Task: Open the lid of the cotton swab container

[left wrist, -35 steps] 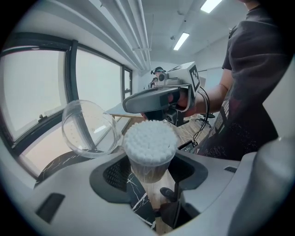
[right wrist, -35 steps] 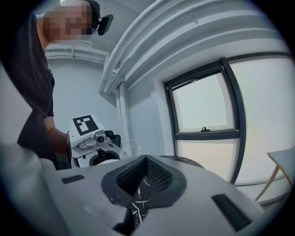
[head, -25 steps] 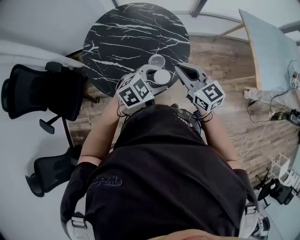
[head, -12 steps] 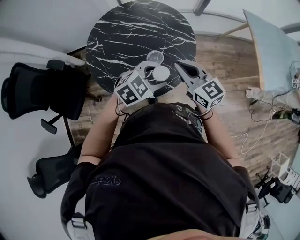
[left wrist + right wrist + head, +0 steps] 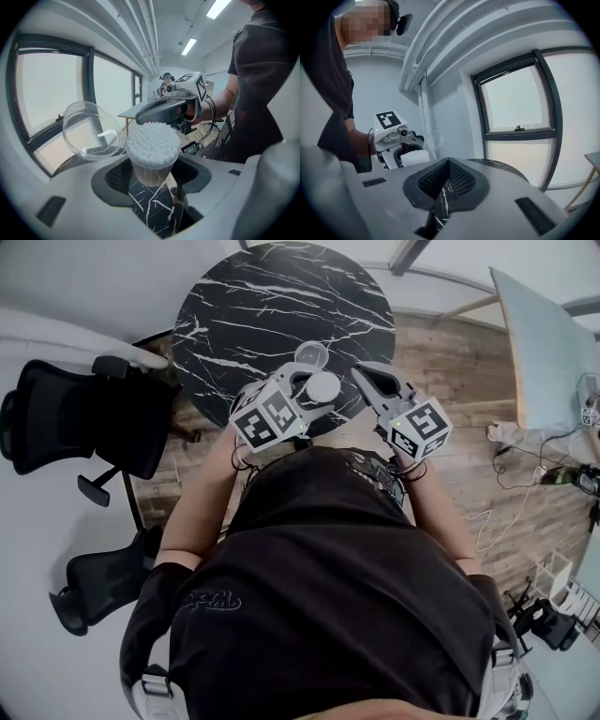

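Observation:
In the head view the cotton swab container (image 5: 322,387) shows its white swab tops over the near edge of the black marble table (image 5: 262,306). My left gripper (image 5: 314,390) is shut on it. Its clear lid (image 5: 312,356) is swung open on the far side. In the left gripper view the container (image 5: 152,150) stands upright between the jaws of the left gripper (image 5: 152,174), with the lid (image 5: 91,131) tipped back to the left. My right gripper (image 5: 361,377) is shut and empty, just right of the container and apart from it. The right gripper (image 5: 449,180) view shows the container (image 5: 414,158) to its left.
Two black office chairs (image 5: 84,418) stand on the left of the round table. On the right are a wooden floor (image 5: 450,362), a pale table (image 5: 548,343) and cables (image 5: 497,512). A large window (image 5: 520,108) faces the right gripper.

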